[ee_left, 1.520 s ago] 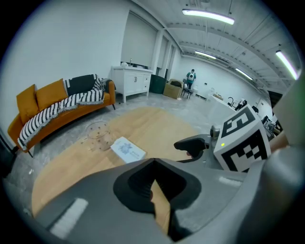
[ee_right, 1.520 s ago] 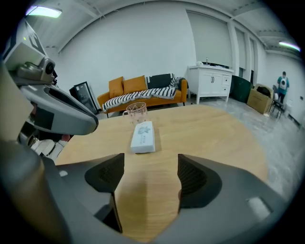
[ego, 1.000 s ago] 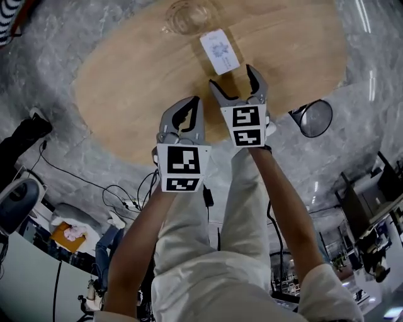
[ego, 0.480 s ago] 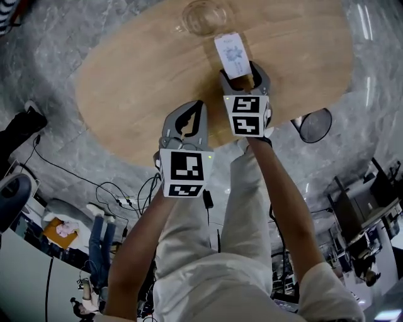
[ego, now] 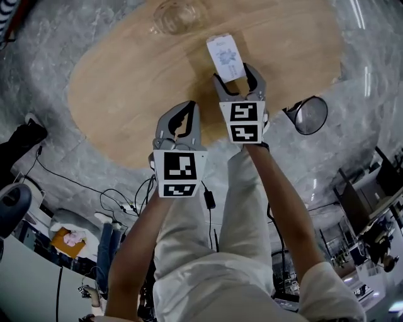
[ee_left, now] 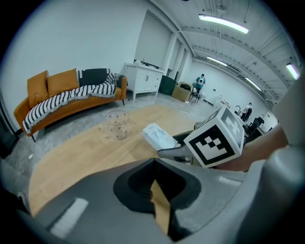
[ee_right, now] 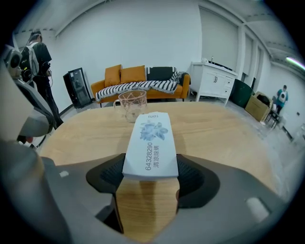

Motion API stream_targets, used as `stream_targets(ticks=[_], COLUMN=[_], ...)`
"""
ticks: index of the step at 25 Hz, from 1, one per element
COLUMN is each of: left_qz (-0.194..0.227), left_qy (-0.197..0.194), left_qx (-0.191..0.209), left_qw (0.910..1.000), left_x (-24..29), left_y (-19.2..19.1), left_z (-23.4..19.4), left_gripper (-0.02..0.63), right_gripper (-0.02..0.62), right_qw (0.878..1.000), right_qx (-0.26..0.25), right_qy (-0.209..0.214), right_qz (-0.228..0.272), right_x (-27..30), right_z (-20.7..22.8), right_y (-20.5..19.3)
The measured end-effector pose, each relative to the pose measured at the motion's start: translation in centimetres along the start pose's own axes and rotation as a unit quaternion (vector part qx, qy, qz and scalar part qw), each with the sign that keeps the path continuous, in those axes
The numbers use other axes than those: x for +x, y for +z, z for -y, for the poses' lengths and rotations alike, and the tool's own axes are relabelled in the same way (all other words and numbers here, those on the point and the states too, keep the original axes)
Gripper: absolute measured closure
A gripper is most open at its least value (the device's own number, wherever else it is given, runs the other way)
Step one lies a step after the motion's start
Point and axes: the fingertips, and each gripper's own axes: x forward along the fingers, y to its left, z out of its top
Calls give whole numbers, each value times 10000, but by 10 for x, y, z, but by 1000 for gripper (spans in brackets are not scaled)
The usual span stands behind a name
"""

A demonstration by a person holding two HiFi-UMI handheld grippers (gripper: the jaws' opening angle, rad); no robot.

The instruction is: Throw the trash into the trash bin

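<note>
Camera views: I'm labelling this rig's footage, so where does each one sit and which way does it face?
Head view: on the person's head, looking steeply down at the table; forearms, legs, left gripper and right gripper show.
Left gripper view: on the left gripper, looking along its shut jaws across the table; the right gripper shows.
Right gripper view: on the right gripper, looking along jaws gripping the packet.
Shared: all three show packet and glass cup.

Grey marble floor (ego: 44,75), orange sofa (ee_right: 138,78) against a white wall (ee_right: 143,38), white cabinet (ee_right: 217,78) beside it.
</note>
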Motion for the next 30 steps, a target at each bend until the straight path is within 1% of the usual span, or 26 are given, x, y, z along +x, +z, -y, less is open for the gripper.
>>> stream_targets(ticks=[4,8,16,19,23,25,28,30], left_qz=[42,47,-16,-63,-110,-149,-198,-239], left_qy=[-137,-296,-592,-721,-867,-941,-1048,-1126], left_qx=[124,335,703,879,1079,1149,1241,1320], left_qw=[9998,9990,9958,9935,9903,9888,9865,9845], left_x=[1,7,16,19,31,34,34,37], left_y=[1,7,4,2,3,3,3,1], left_z=[13,53,109,137,192,199,197,212], left_gripper=[606,606,606,606,606,606,606,606], right_gripper=[245,245,245,245,245,245,245,245], right_qw=[9998,9989,9948,9921,9882,9865,9836,9811], right_qx=[171,383,847,1058,1279,1371,1504,1608], right_qy=[-54,-164,-503,-630,-812,-868,-975,-1055], right_qz=[100,208,263,256,233,202,184,208], right_x=[-12,-37,-80,-104,-138,-142,-141,-147], right_z=[3,30,74,93,135,140,139,149], right_y=[-6,-19,-60,-82,-123,-131,-136,-147])
